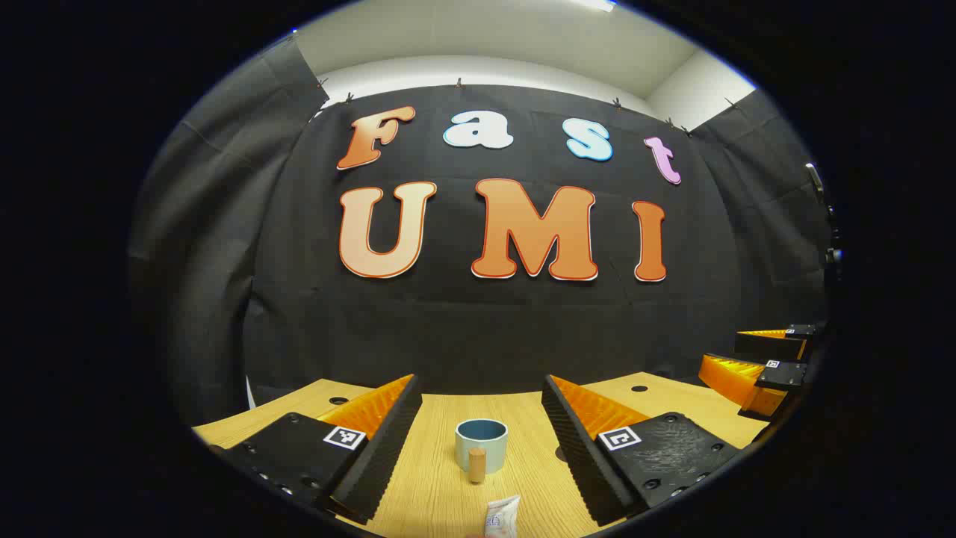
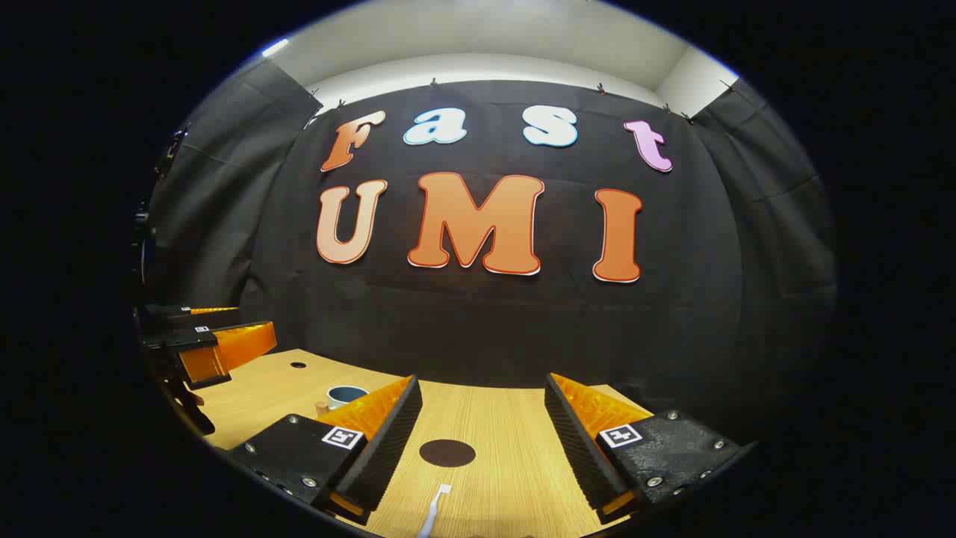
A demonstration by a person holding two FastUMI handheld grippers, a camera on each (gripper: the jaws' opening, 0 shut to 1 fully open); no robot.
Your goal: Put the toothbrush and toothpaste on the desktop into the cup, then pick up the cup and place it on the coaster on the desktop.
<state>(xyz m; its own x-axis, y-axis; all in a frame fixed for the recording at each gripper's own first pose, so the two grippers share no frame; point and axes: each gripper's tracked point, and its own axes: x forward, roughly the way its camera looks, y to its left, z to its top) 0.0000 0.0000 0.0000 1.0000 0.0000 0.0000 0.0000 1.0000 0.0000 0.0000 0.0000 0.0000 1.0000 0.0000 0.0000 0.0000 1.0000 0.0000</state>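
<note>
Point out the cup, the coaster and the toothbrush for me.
cup [image 1: 481,450]: left gripper view, on its outer wall.
coaster [image 2: 447,453]: right gripper view, on the middle of the dark disc.
toothbrush [image 2: 436,506]: right gripper view, on its white handle.

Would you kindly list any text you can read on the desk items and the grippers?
Toothpaste: print too blurred to read.
Left gripper and right gripper: square coded markers, no words.
Cup, coaster, toothbrush: no text visible.
</note>
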